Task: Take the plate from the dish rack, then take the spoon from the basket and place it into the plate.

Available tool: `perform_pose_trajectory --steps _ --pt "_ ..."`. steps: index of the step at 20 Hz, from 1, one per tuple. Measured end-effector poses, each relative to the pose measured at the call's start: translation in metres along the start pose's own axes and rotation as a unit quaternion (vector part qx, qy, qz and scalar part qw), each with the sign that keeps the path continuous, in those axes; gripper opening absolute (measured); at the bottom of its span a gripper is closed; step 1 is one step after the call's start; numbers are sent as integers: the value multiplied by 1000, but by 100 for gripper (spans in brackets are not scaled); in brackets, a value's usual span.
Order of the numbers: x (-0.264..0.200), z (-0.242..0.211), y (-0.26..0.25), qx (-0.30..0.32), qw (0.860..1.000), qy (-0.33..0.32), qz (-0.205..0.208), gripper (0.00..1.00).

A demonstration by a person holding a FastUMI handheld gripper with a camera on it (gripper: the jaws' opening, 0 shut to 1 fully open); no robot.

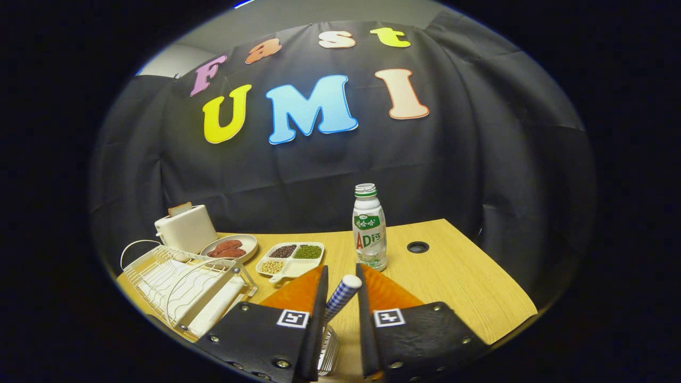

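claw point(341, 282) narrow around the spoon point(340, 298) handle — above the basket point(330, 351), dish rack point(181, 282) beside, bottle point(370, 229) beyond

Gripper point(340, 282) fingers nearly closed, spoon point(340, 298) handle, checked pattern, standing up between them; contact by both fingers not certain. Wire basket point(329, 351) low between the fingers. Plate point(393, 292), orange, on the wooden table point(468, 276) just ahead of the fingers. Bottle point(370, 227) upright just beyond it. Dish rack point(181, 282) left, toaster point(185, 227), dish point(230, 247) and divided tray point(290, 258) behind
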State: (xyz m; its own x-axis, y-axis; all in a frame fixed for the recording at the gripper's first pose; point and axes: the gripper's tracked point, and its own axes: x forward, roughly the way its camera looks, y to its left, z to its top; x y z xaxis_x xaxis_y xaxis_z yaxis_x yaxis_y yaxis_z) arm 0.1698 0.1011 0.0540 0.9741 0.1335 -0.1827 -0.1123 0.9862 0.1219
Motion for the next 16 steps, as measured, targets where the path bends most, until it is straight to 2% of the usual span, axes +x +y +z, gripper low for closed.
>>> perform_pose_trajectory --steps 2,3,4,6,10,12,16 --pt "-8 5 5 2 1000 -6 4 31" --pt "-9 5 8 6 1000 -3 4 19" --pt "-11 6 12 12 1000 -9 4 19" --pt "-12 15 21 17 1000 -18 11 8" --pt "-27 37 46 0 999 -29 30 8" --pt "-38 50 53 3 999 -29 26 8" --pt "-57 87 63 -30 998 -51 20 8"
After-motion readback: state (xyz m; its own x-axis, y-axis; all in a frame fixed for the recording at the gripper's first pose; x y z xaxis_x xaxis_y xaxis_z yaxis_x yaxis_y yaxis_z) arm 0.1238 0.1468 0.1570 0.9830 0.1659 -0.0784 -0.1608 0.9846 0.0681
